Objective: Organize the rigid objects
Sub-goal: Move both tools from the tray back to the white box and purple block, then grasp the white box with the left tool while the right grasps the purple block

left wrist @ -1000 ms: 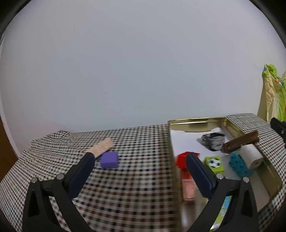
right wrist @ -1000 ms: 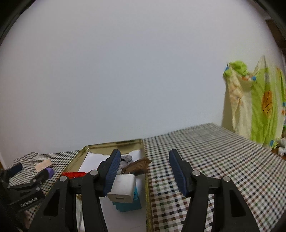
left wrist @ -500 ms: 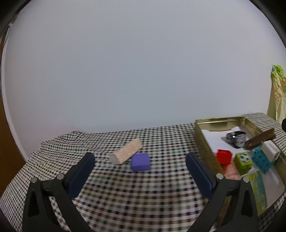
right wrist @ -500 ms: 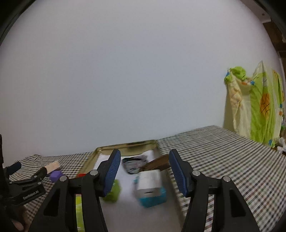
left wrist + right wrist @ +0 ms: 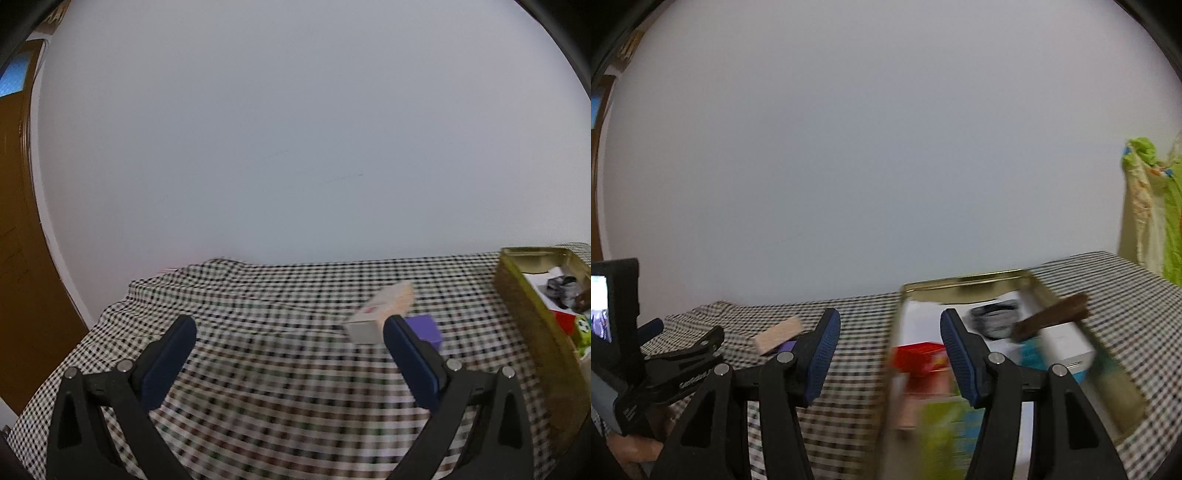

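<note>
My left gripper (image 5: pixel 290 328) is spread wide and holds nothing. My right gripper (image 5: pixel 890 325) is likewise parted and empty, and it hangs over the near rim of the gold tin (image 5: pixel 964 282).

Two items lie loose on the checked cloth (image 5: pixel 277 406), well apart from the tin: a beige box (image 5: pixel 382 308) lying flat at an angle, and a purple block (image 5: pixel 424 326) just beside it, partly hidden behind my left gripper's right finger. I cannot tell whether the two touch.

The tin already holds several pieces, among them a red brick (image 5: pixel 918 356), a white charger (image 5: pixel 1067 345) and a brown comb (image 5: pixel 1052 321); the near contents are too blurred to name.

Assessment: both loose items look light and stiff, with flat faces. The purple block is compact, so I judge a grip across two opposite sides is sound. The box is long; I would take it across its narrow width near the middle, so it does not swing. Its card faces may be smooth and could slip under a light squeeze.
</note>
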`<state>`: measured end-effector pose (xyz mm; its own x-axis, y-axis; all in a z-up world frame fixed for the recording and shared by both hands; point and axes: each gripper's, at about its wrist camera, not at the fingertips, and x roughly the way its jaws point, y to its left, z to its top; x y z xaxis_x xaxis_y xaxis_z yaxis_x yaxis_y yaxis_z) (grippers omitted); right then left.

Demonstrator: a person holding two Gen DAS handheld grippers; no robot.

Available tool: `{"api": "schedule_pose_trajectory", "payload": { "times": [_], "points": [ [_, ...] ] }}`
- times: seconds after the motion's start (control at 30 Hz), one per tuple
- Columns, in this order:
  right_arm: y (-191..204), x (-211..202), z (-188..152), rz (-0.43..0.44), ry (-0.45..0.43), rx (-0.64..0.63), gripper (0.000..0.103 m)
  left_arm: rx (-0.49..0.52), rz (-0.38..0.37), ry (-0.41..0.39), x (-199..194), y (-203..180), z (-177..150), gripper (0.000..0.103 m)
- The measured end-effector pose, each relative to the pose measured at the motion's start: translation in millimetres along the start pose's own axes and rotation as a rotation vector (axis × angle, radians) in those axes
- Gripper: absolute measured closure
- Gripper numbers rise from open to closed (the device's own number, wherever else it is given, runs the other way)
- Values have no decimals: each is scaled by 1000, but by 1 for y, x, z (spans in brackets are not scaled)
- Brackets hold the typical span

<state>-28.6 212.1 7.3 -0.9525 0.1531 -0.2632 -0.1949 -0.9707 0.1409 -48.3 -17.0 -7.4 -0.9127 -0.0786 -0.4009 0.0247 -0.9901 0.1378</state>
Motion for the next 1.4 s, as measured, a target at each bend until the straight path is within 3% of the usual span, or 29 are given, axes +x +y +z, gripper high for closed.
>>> {"api": "schedule_pose_trajectory", "payload": {
  "times": [0.37,0.67,1.13,1.2,1.23,1.4],
  "points": [
    [54,43,-5,70,105,-52,44,20,33,0,21,29,2,0],
    [96,106,-15,113,340,-97,44,6,48,19,29,43,7,0],
    [111,164,-34,113,577,-68,45,-20,45,72,45,50,5,0],
    [112,167,-37,102,606,-72,54,-22,45,78,56,51,3,0],
    [111,165,-37,99,600,-74,59,-24,43,81,58,53,2,0],
    [102,153,-39,146,593,-79,59,-22,5,99,71,46,-1,0]
  ]
}}
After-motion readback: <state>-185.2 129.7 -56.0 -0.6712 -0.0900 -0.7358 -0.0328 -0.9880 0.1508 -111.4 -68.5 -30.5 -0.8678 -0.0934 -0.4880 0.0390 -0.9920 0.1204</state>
